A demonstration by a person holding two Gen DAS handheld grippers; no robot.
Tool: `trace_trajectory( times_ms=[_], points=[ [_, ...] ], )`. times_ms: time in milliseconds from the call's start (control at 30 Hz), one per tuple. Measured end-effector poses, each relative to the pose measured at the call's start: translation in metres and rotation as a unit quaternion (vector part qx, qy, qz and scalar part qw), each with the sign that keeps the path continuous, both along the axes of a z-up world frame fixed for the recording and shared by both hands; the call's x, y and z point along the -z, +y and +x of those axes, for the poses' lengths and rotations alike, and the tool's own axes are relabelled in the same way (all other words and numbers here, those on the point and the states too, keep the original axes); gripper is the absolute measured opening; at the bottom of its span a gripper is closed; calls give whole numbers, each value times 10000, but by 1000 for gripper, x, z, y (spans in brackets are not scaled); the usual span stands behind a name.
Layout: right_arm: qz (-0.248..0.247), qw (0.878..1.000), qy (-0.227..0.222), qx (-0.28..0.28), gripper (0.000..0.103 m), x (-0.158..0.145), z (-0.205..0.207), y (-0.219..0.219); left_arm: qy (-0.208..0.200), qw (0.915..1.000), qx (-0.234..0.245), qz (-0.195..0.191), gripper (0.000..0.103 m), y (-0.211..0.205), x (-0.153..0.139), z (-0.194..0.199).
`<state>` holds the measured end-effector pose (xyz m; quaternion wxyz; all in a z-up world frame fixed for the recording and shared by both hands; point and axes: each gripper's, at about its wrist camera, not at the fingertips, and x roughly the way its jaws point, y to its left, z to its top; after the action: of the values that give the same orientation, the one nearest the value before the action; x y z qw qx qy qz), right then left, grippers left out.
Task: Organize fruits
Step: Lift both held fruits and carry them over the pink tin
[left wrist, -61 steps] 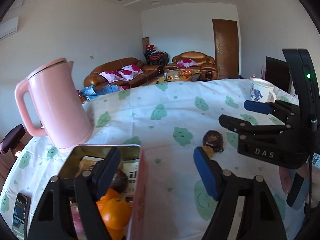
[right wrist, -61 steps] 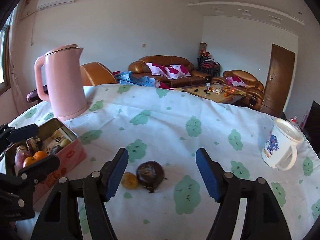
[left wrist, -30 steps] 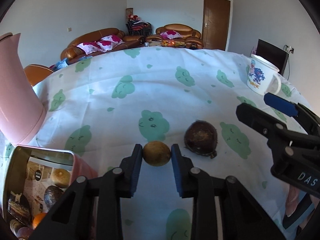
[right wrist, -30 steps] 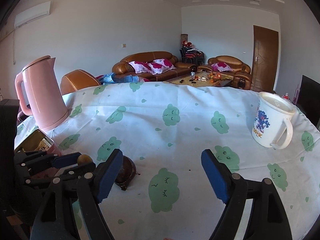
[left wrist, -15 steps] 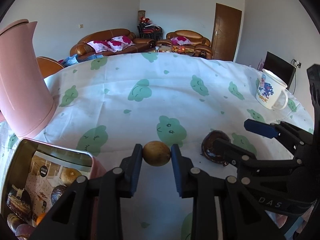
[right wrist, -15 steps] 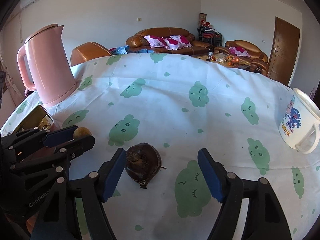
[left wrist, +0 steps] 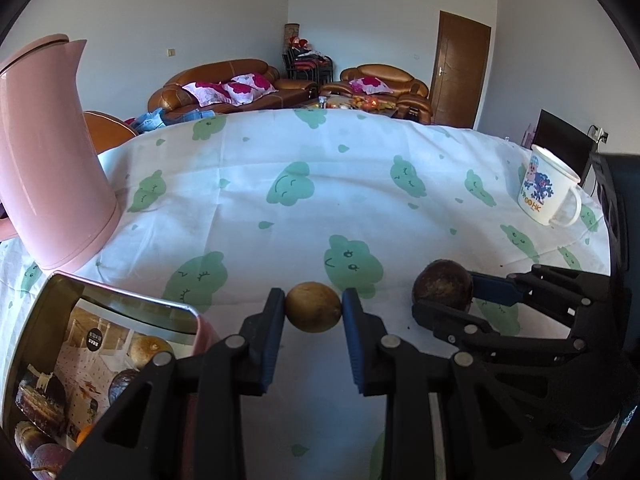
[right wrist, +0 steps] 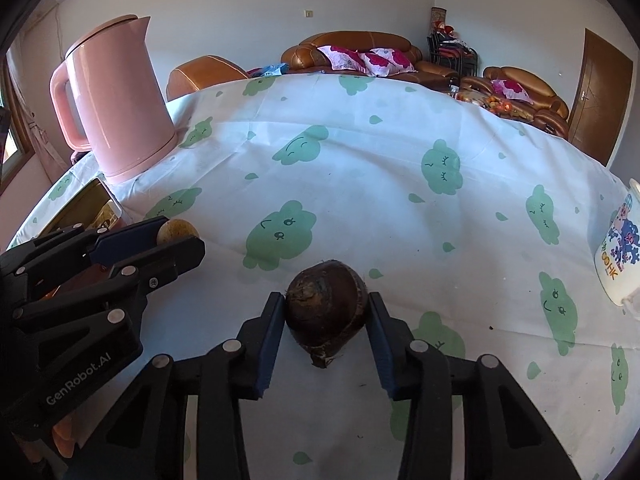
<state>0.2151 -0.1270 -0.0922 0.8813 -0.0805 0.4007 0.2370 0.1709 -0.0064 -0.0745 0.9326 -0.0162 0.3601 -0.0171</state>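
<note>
In the left wrist view, the left gripper is clamped on a small yellow-brown round fruit, its blue pads pressing both sides of it above the tablecloth, white with green cloud faces. To the right, the right gripper comes in from the side, closed around a dark brown rough-skinned fruit that sits low on the cloth. At lower left stands an open pink tin box with a shiny inner wall; inside lie several fruits, among them a tan one, dark purple-brown ones and an orange one. A pink electric kettle stands behind the box at the left edge. A white mug with a blue print stands far off at the right. Brown leather sofas and a wooden door fill the room beyond.

In the right wrist view, the right gripper grips the dark brown fruit between its blue pads, the fruit's stubby end pointing down toward the cloth. The left gripper reaches in from the left, holding the small yellow-brown fruit, which peeks out past its upper finger. Behind it a corner of the tin box shows, just beside the kettle. The mug is cut off by the right edge
</note>
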Motion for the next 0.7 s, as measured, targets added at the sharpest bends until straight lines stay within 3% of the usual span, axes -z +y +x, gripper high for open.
trace_trajectory(
  times_ms=[367, 700],
  points=[
    [32, 9985, -545, -49, 43, -13, -17, 0, -272, 9996, 38, -34, 31, 0, -7, -8],
    [249, 9943, -1040, -5, 43, -26, -31, -8, -603, 9980, 83, 161, 31, -6, -14, -18]
  ],
)
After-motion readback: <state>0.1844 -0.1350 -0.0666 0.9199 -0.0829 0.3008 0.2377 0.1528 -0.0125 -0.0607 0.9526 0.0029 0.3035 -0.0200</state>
